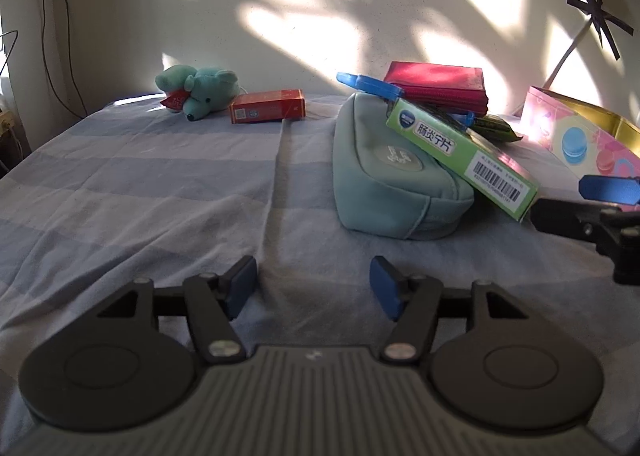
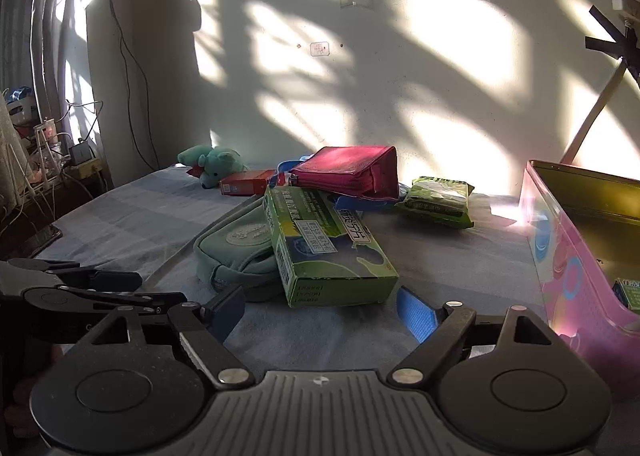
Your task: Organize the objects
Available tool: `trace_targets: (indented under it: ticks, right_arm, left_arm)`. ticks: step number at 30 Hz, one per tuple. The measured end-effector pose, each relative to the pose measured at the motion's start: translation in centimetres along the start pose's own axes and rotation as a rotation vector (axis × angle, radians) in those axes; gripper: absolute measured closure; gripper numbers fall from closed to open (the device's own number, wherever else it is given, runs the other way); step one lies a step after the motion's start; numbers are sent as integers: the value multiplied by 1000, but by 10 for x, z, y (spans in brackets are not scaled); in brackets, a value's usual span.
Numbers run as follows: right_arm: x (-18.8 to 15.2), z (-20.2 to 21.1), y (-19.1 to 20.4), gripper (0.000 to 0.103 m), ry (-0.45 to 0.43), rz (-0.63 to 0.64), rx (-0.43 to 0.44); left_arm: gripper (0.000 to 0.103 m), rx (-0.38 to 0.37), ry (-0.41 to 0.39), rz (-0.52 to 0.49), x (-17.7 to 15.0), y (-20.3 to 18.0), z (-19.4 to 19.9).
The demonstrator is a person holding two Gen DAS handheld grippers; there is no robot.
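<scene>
1 green medicine box point(image 2: 328, 244) lies tilted, its far end propped on a teal zip pouch point(image 1: 384, 184), on a striped blue bedsheet point(image 1: 160, 184). A red wallet point(image 2: 348, 172) sits behind the box, resting partly on a blue plastic clip point(image 1: 368, 84). A green sachet pack point(image 2: 440, 196) lies on the sheet right of the wallet. Farther back near the wall: 1 teal plush toy point(image 1: 200, 90) and 1 orange carton point(image 1: 268, 106), just beside each other. At right stands an open pink tin point(image 2: 568, 256) with a gold interior; a small green box point(image 2: 630, 292) shows inside it.

Left gripper point(image 1: 314, 284): fingers apart, nothing between them, over bare sheet in front of the pouch. Right gripper point(image 2: 320, 312): fingers wide apart, nothing between the pads, just in front of the medicine box, no contact seen. No earlier frame available.
</scene>
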State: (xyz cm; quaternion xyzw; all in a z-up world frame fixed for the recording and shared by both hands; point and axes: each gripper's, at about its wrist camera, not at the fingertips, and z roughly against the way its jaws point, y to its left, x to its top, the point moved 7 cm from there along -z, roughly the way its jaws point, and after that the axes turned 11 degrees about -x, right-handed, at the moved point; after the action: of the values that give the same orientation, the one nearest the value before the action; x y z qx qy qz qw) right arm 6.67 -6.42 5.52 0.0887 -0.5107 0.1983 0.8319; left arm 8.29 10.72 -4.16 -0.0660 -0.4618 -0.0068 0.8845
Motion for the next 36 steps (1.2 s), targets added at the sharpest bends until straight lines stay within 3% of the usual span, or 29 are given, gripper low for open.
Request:
trace_targets:
  ticks: [4,7,9,16,17,18,19,24,27,30,33,36]
  right_arm:
    - [2,-19,19,17,-6,186,-50]
    - [7,-28,25,13,-26,241,-63]
    - [13,-36,22,7,-14,203,-9]
    - [17,-64,-4,3,86,2,147]
    - [15,-66,-7,6,111,-33,184]
    - [14,-66,-9,19,122,-62,204]
    - [14,-60,-11,22,126,-78,220]
    - [1,-4,-8,23,94,29,261]
    - [-14,47,-14,23,66,113,309]
    - [-26,85,-33,22,54,164,278]
    - [-38,102,-53,7,71,112,250]
    - [-58,104,-59,7,118,95,195]
  left_arm:
    - [38,-21,-14,40,0,5,3]
    - [38,-31,-21,57,1,7,3]
    - [38,-39,-25,64,1,7,3]
    - [38,-90,-45,119,2,13,4]
    - [38,-92,-46,121,3,13,4]
    - [38,-92,-46,120,3,13,4]
    - [38,-92,-46,119,3,13,3]
    - [37,-118,-51,131,2,15,6]
    - [33,-186,-52,145,3,14,8]
    - [33,-303,-44,150,7,-3,16]
    - [33,-434,-27,128,15,-37,22]
    - [34,-516,26,76,16,-71,20]
